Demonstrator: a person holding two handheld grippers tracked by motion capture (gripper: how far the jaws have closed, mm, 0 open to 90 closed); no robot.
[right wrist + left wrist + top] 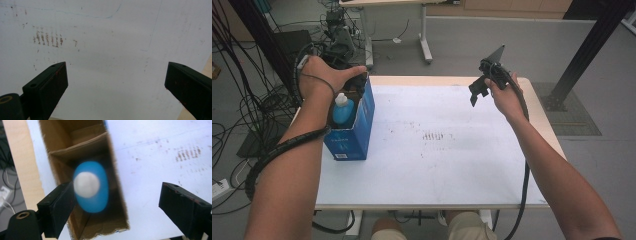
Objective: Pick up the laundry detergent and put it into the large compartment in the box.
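The left hand [324, 75] is hovering over the blue box [352, 132] at the table's [452, 165] left edge, with the left gripper [117, 202] pointing down, its jaws released and gripping nothing. The blue bottle [93, 192] with a white cap is standing inside the box, below the jaws. The right gripper [116, 87] is hanging released above the bare table. The writing on the box is too small to read.

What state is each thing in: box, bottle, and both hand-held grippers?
Blue box: upright, top open.
Blue bottle: standing inside the box, white cap on.
Left hand-held gripper: open above the bottle, not gripping it.
Right hand-held gripper: open, empty.
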